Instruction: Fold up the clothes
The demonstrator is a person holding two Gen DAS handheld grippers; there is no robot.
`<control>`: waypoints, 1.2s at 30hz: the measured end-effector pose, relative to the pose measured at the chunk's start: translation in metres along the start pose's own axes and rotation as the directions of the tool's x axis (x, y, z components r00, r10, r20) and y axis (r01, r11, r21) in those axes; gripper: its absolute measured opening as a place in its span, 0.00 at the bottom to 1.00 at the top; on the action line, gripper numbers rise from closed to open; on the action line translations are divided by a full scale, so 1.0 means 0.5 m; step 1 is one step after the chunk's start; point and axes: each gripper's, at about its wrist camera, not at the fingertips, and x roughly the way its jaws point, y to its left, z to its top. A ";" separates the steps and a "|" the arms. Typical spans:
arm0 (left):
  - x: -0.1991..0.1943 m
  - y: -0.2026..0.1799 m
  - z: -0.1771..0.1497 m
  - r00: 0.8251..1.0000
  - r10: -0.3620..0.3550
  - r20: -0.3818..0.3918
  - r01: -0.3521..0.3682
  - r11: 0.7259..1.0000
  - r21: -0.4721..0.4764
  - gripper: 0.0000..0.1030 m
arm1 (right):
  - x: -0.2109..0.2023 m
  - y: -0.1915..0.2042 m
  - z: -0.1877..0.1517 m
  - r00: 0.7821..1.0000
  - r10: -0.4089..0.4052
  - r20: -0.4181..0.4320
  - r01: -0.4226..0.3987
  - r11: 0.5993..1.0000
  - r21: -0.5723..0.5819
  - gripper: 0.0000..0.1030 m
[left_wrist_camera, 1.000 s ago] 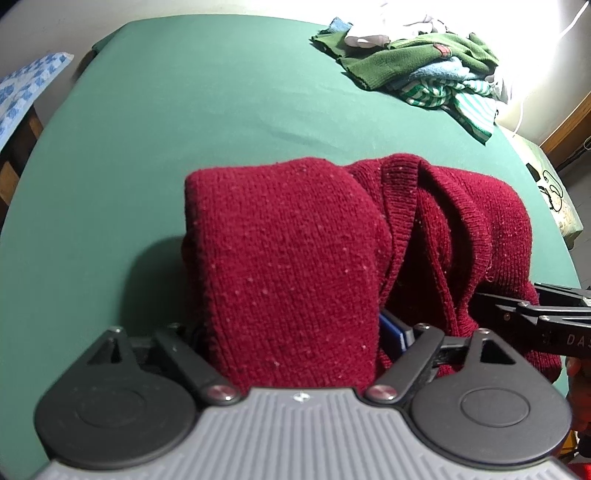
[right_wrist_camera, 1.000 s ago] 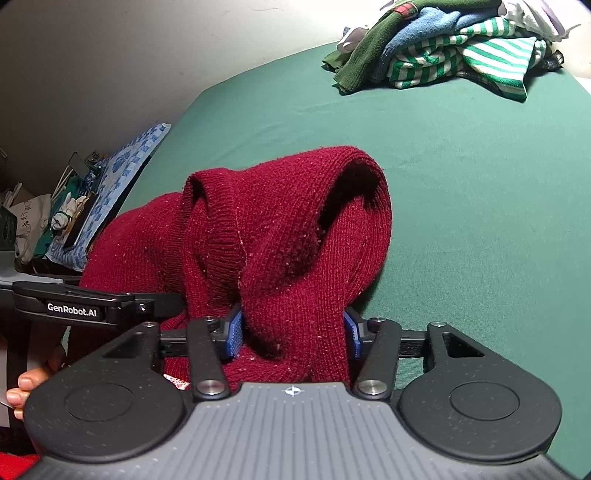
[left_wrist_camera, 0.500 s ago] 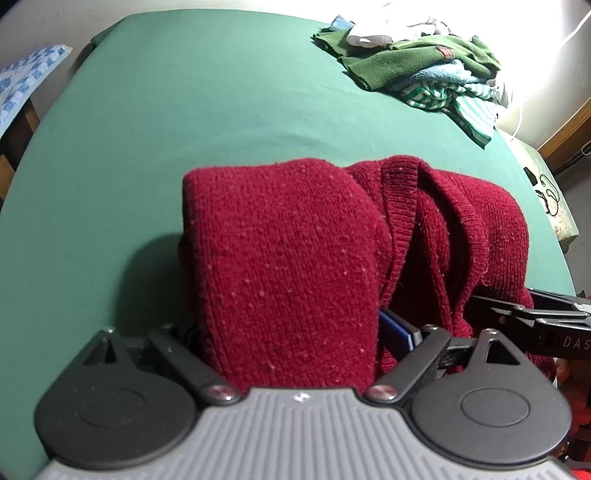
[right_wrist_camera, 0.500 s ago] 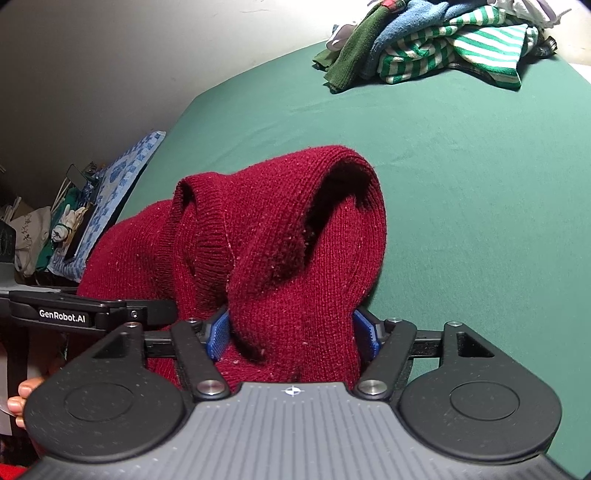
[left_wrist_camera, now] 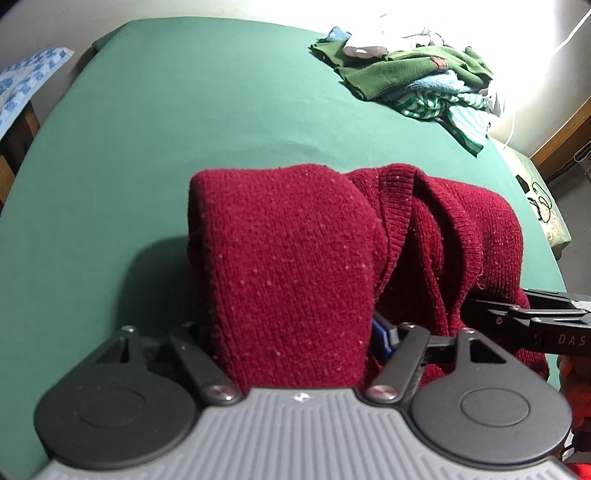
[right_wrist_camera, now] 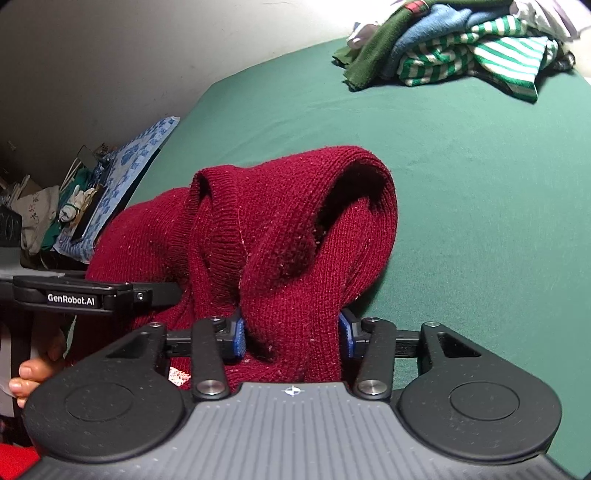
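Dark red knit sweater (left_wrist_camera: pixel 295 266); green sheet (left_wrist_camera: pixel 166 110) – green-and-white striped garment (right_wrist_camera: pixel 480 59)

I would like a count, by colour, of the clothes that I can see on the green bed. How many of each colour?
Dark red: 1, the sweater at the front
Plain green: 1 in the pile
Light blue: 1 in the pile
Green and white striped: 1, perhaps more
White: 1, blurred by glare
Total: 5 at least

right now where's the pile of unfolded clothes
The pile of clothes lies at the far right corner of the green table, well beyond the red sweater.
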 end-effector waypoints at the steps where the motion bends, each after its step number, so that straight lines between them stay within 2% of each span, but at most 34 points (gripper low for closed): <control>1: 0.001 0.003 0.000 1.000 -0.003 -0.003 0.003 1.000 -0.004 0.73 | 0.001 -0.003 0.000 1.000 0.003 0.000 -0.003 1.000 0.009 0.52; 5: 0.007 0.005 0.003 1.000 -0.023 -0.013 0.023 1.000 -0.009 0.82 | 0.007 -0.014 -0.001 1.000 0.011 -0.001 -0.011 0.999 0.054 0.63; 8: 0.012 0.000 0.004 1.000 -0.018 -0.012 0.018 1.000 0.002 0.85 | 0.009 -0.015 -0.002 1.000 0.019 0.006 -0.020 0.998 0.067 0.64; 10: 0.013 -0.007 0.001 1.000 0.000 -0.003 0.000 1.000 0.018 0.84 | 0.010 -0.015 0.000 1.000 0.027 0.004 -0.028 0.997 0.067 0.59; 14: 0.009 -0.006 -0.001 1.000 0.010 0.012 -0.011 1.000 0.025 0.75 | 0.006 -0.013 0.002 0.999 0.037 0.006 -0.037 0.997 0.062 0.50; 17: 0.002 -0.004 -0.001 1.000 0.011 0.028 -0.012 1.000 0.017 0.65 | 0.002 -0.007 0.001 1.000 0.028 0.013 -0.029 0.998 0.049 0.47; 20: -0.007 -0.015 -0.002 0.998 0.029 0.051 -0.031 0.999 0.039 0.59 | -0.001 0.002 0.001 1.000 0.013 0.022 -0.014 0.999 0.038 0.46; 29: -0.037 -0.021 -0.001 0.996 0.038 0.086 -0.042 0.998 0.049 0.49 | -0.022 0.019 0.000 0.998 -0.003 0.070 0.002 1.000 0.023 0.45; 36: -0.069 -0.042 0.002 0.989 0.077 0.130 -0.085 0.995 0.058 0.47 | -0.032 0.023 0.011 0.994 0.046 0.103 -0.047 0.999 0.009 0.44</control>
